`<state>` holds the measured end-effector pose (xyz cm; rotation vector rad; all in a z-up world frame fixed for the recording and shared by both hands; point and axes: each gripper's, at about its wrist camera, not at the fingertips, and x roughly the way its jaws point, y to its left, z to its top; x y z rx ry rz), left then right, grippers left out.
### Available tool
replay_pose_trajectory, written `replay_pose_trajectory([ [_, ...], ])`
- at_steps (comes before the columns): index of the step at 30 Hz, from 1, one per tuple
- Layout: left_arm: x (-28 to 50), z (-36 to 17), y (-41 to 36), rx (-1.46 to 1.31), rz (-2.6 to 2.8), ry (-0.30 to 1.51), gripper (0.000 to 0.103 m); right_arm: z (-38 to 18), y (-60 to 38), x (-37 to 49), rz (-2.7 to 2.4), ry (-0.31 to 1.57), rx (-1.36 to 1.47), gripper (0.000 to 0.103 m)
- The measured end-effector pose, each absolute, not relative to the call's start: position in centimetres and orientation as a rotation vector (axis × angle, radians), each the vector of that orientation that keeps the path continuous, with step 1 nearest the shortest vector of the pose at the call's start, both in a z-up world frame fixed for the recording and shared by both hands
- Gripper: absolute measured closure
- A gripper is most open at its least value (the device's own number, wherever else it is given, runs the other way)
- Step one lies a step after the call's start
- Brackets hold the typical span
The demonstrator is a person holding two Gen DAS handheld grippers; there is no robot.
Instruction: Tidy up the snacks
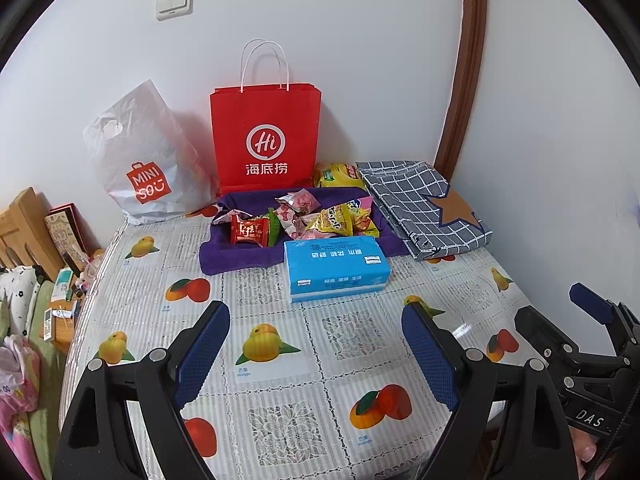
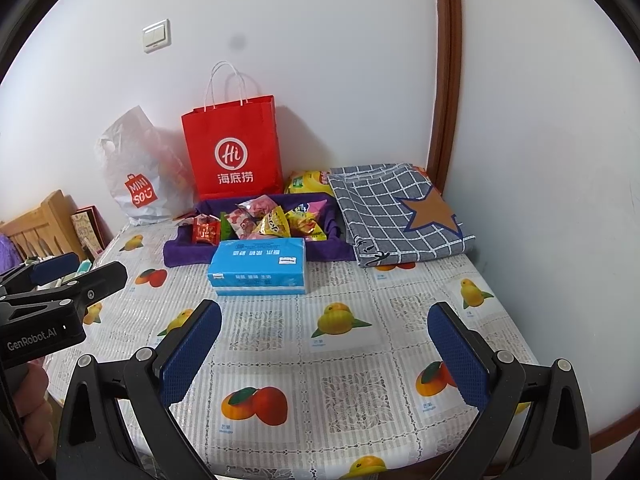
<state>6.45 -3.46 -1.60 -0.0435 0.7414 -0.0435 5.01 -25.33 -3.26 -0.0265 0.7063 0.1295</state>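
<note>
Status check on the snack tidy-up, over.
Left claw and right claw open, empty, above table. Snacks piled on purple cloth. Blue tissue pack sits in front.

Legible text, both wrist views:

- Red paper bag (image 1: pixel 265 136), standing at the table's far edge against the wall: white ring logo reading "Hi", with "海底捞" beneath.
- White plastic bag (image 1: pixel 140 160), far left corner of the table: red shopping-bag emblem reading "MINI SO".
- Left gripper (image 2: pixel 60 276) body: "GenRobot.AI" in white.
- Right gripper (image 1: pixel 560 312) body: "DAS".
- Blue tissue pack (image 1: pixel 336 268), mid-table: white print, upside down, too small to read.
- Tablecloth (image 1: pixel 280 360) fruit squares carry small captions, unreadable.
</note>
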Motion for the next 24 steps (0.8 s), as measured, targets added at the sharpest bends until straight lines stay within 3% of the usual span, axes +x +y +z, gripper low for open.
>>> replay_pose_trajectory([
  [24,6.52,-1.53,-3.45,-0.055,-0.021,0.744,0.016,-3.05,-25.3,4.91,0.147,0.696,-0.033,0.001],
])
